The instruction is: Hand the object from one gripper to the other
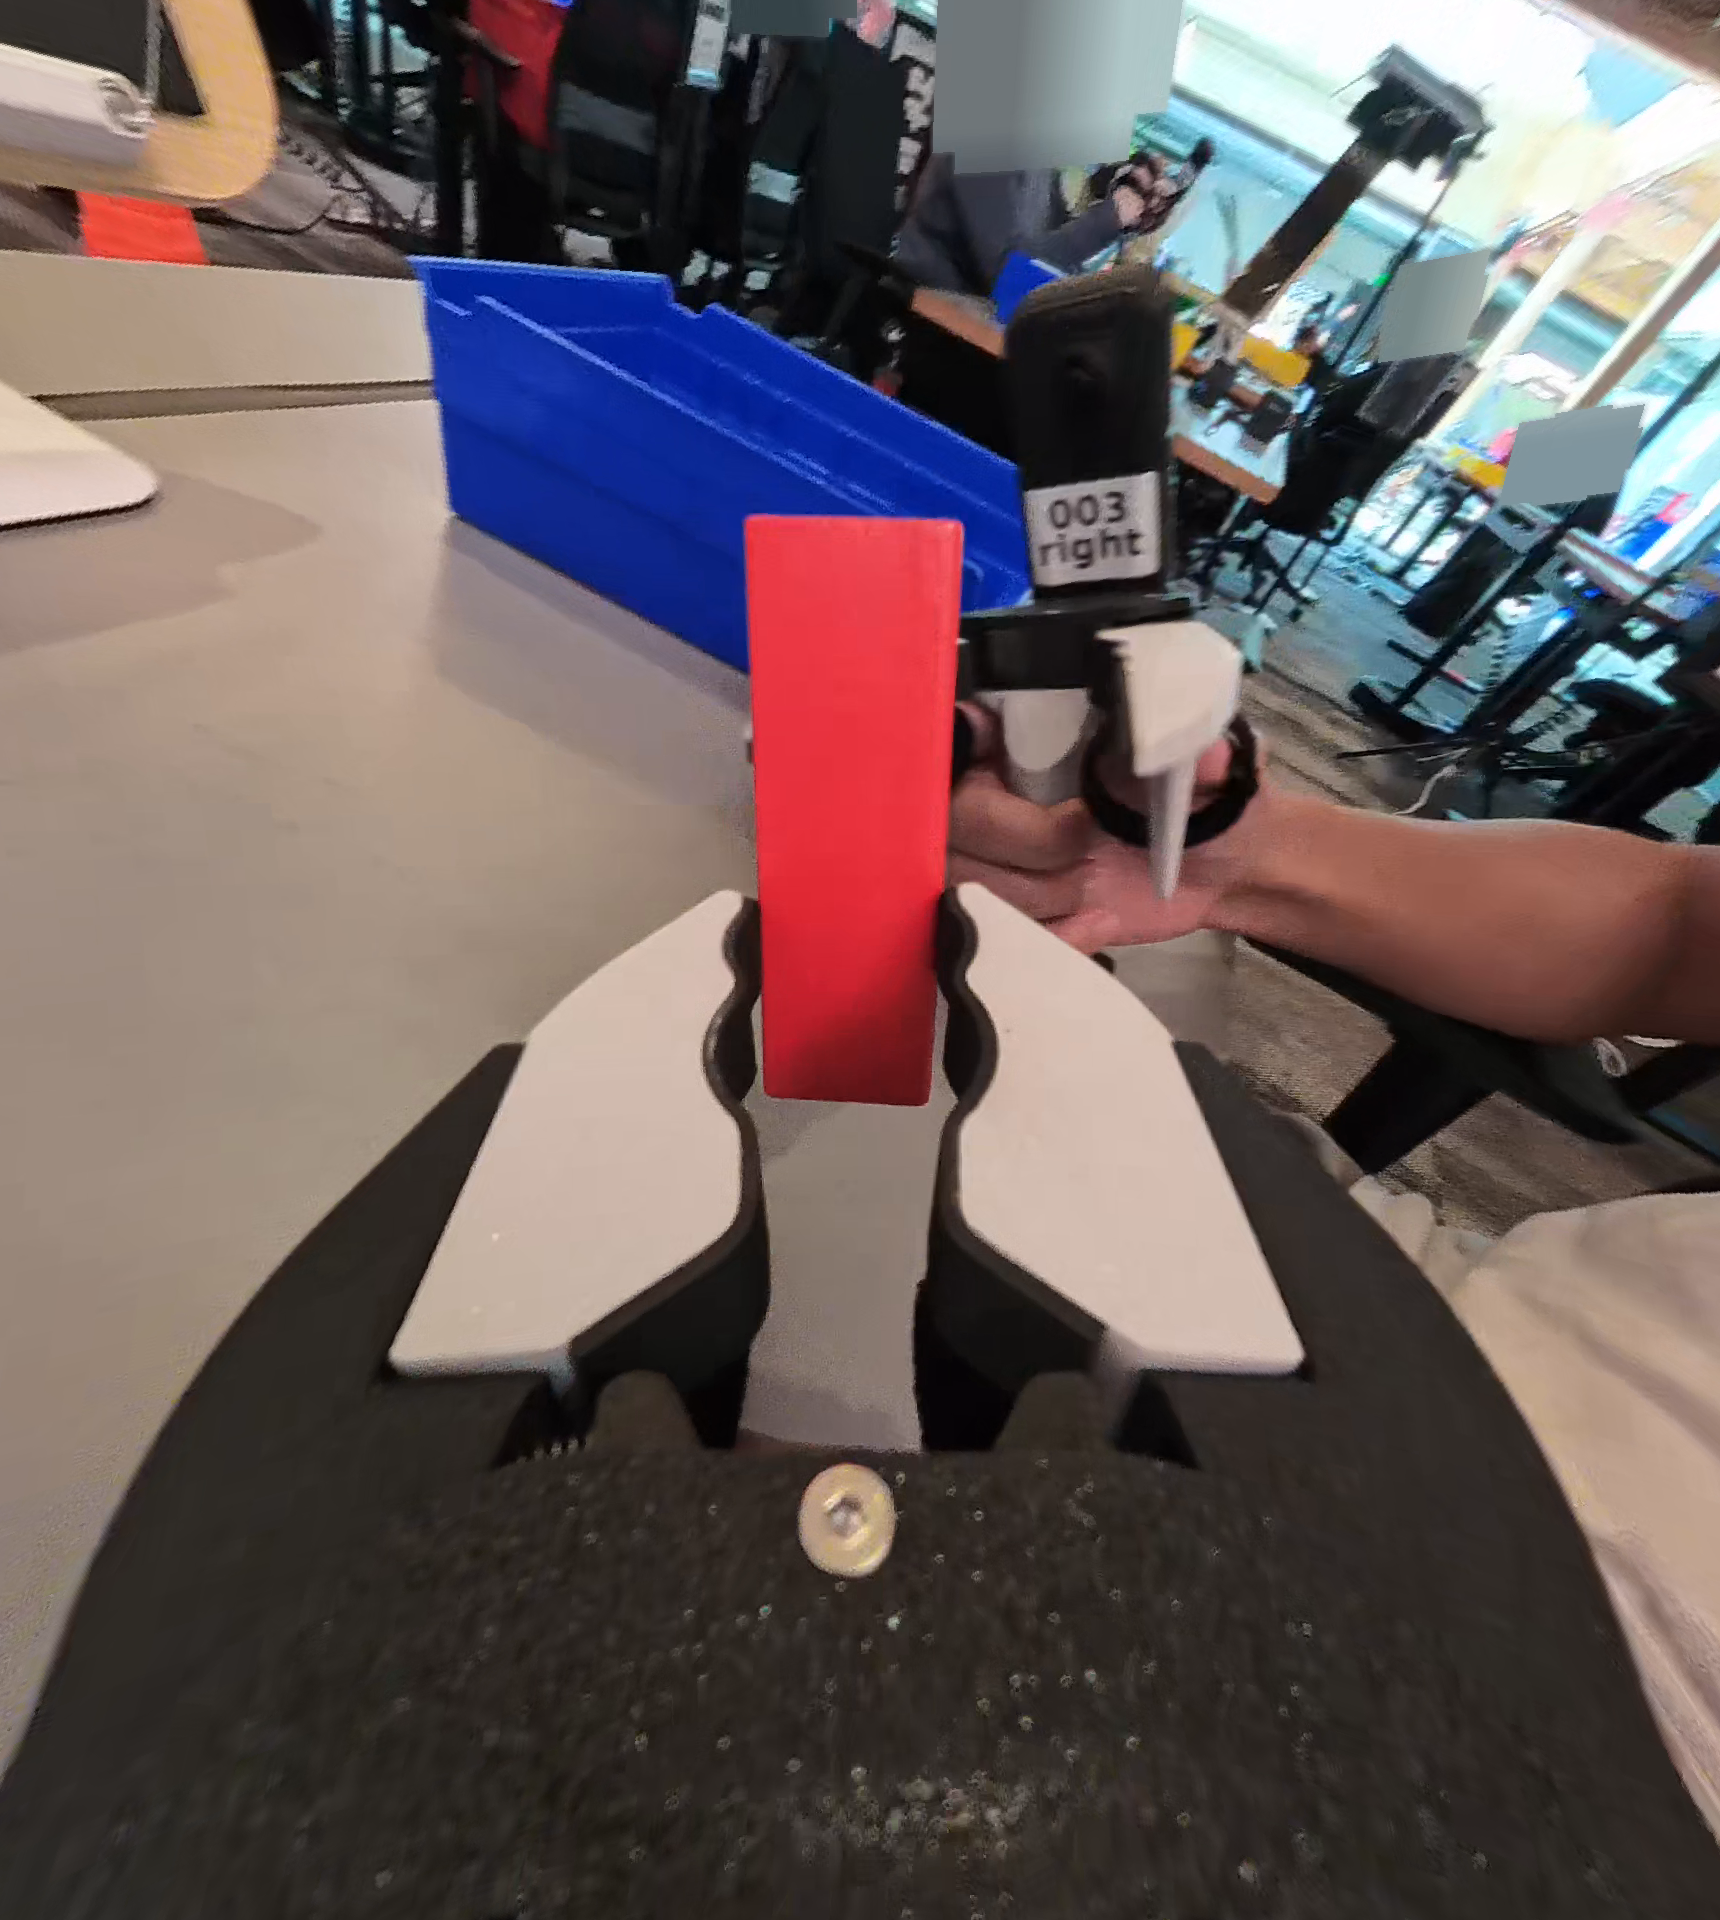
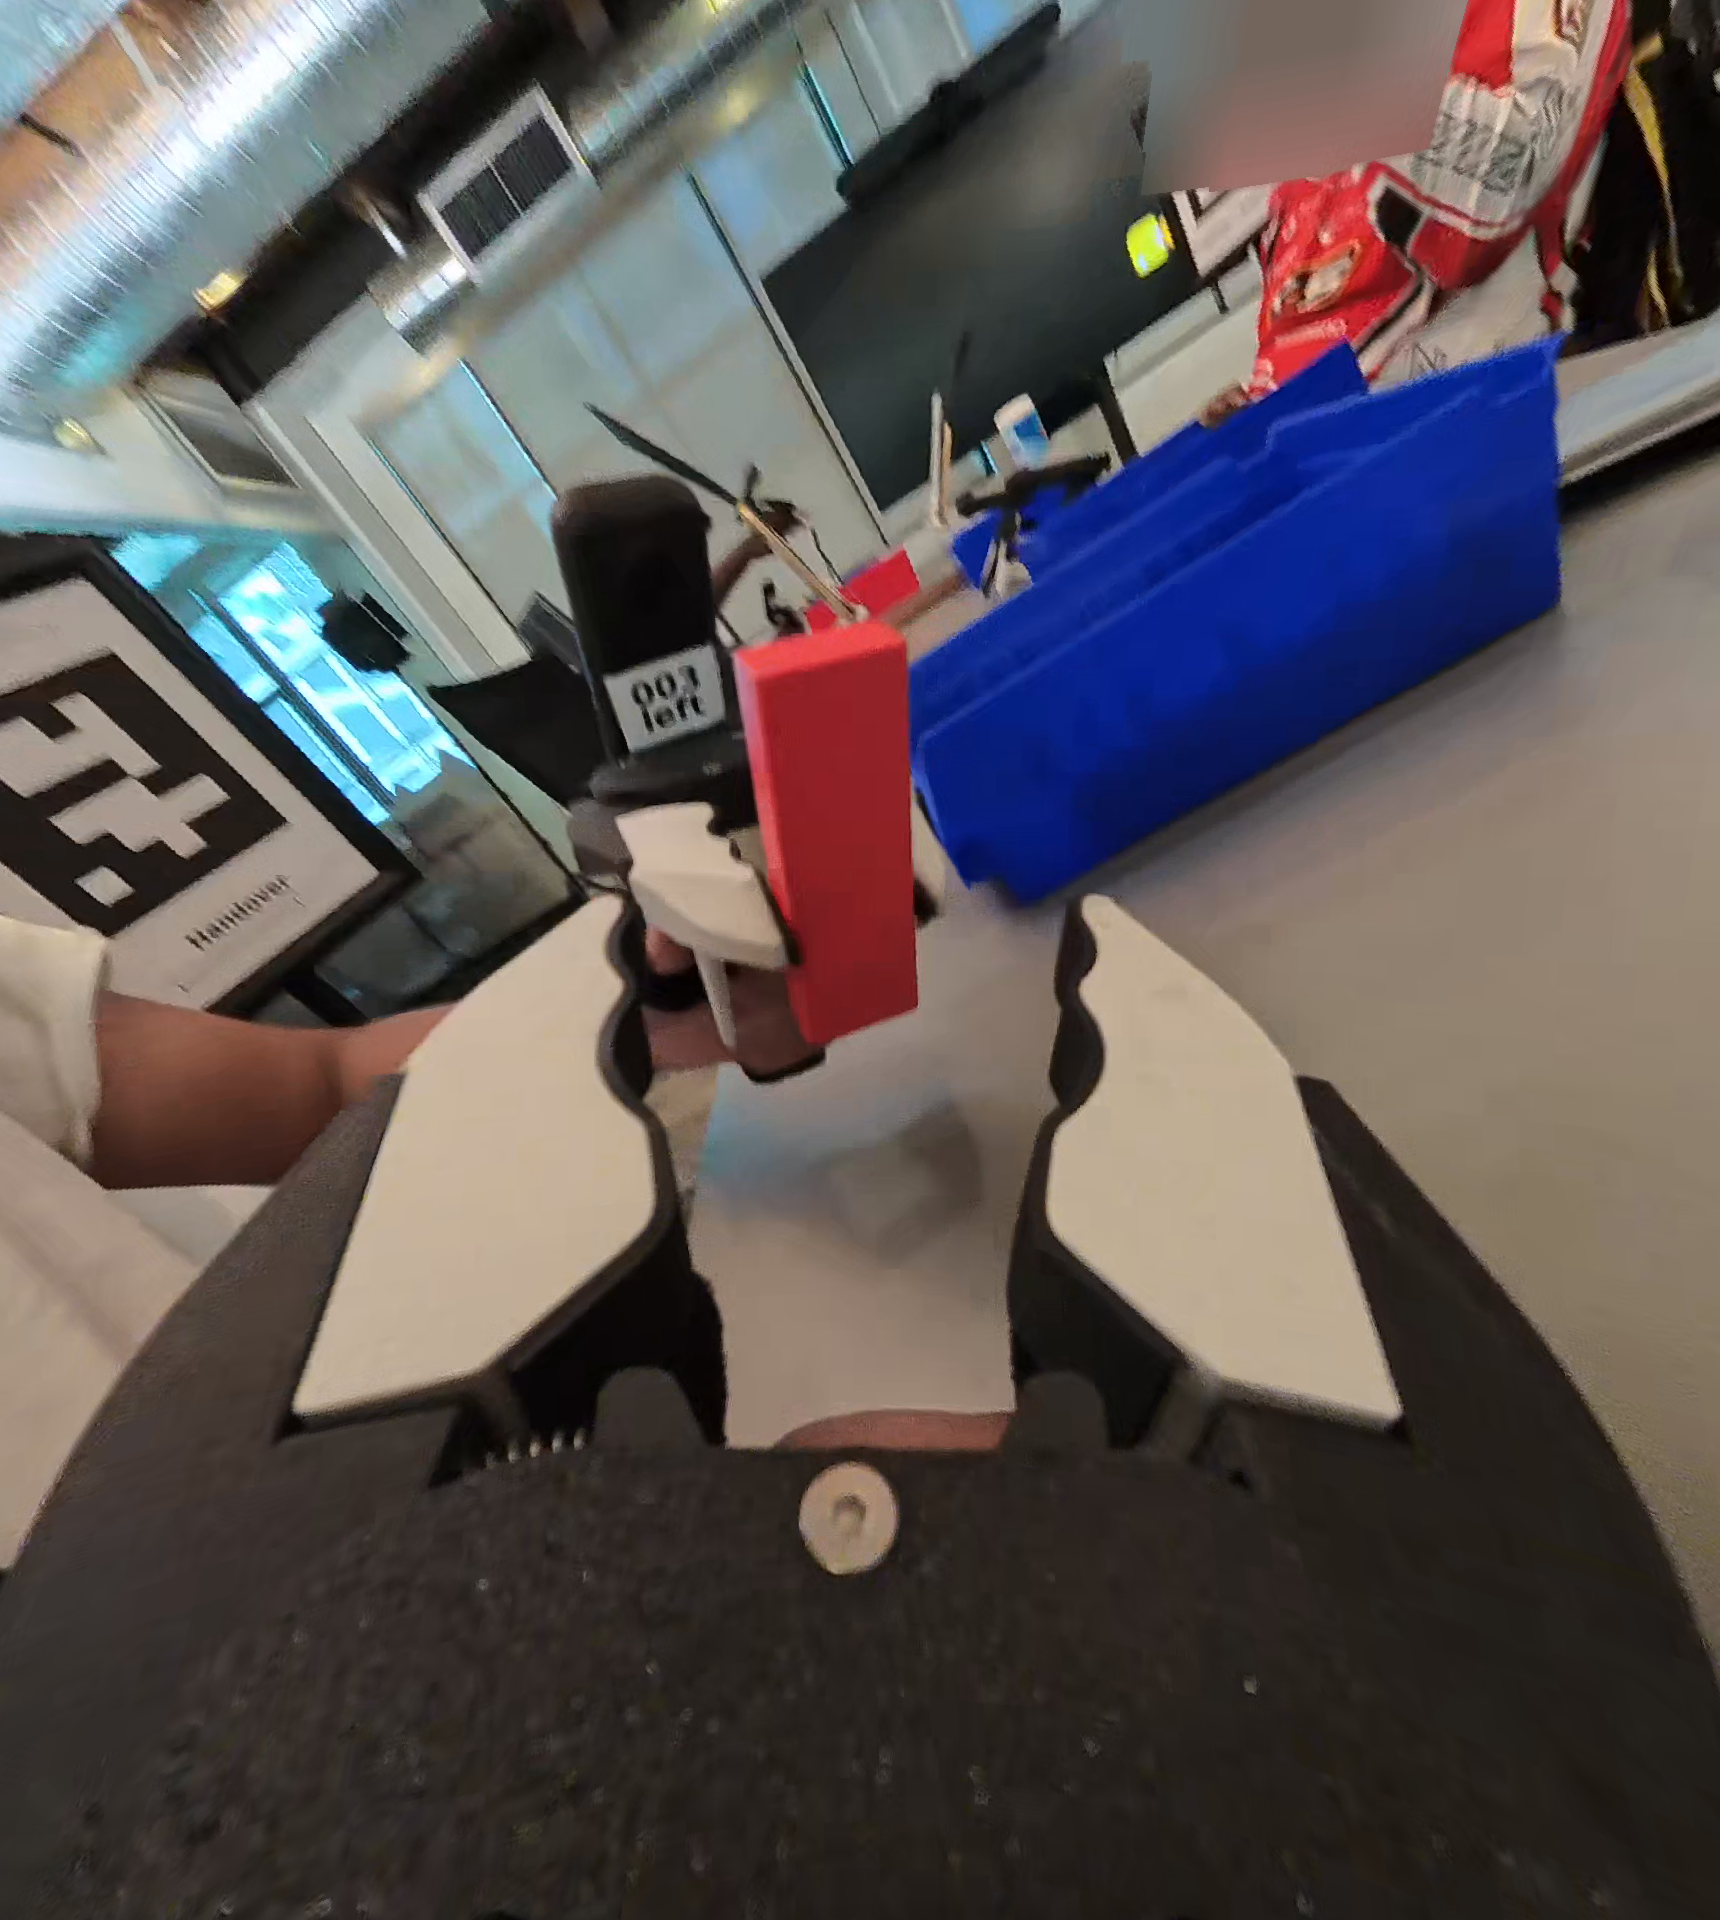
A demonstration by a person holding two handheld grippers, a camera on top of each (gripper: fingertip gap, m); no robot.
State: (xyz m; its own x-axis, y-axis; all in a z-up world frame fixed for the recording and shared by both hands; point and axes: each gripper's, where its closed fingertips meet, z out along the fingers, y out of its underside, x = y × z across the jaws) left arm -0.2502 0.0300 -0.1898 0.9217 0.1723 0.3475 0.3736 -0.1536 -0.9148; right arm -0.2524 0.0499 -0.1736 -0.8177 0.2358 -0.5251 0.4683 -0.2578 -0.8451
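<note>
Clamped hard on the red block (image 1: 845, 810) by the left gripper (image 1: 845, 997), lower half pinched between the wavy black pads (image 1: 731, 997), upper half standing clear and upright above the grey table (image 1: 212, 831). Held in mid-air, just in front of the blue bin (image 1: 690, 457). Over on the other side, right gripper (image 2: 851, 997) spread wide and carrying nothing, fingers (image 2: 1178, 1122) framing the block (image 2: 830, 842) from short of it, not touching yet. Looked like the approach stage of the handover: giver set, receiver lined up but not closed in. Next move, by the look of it: slide forward around the free top half, well clear of the left fingers, squeeze shut, and only then loosen the left grip.
</note>
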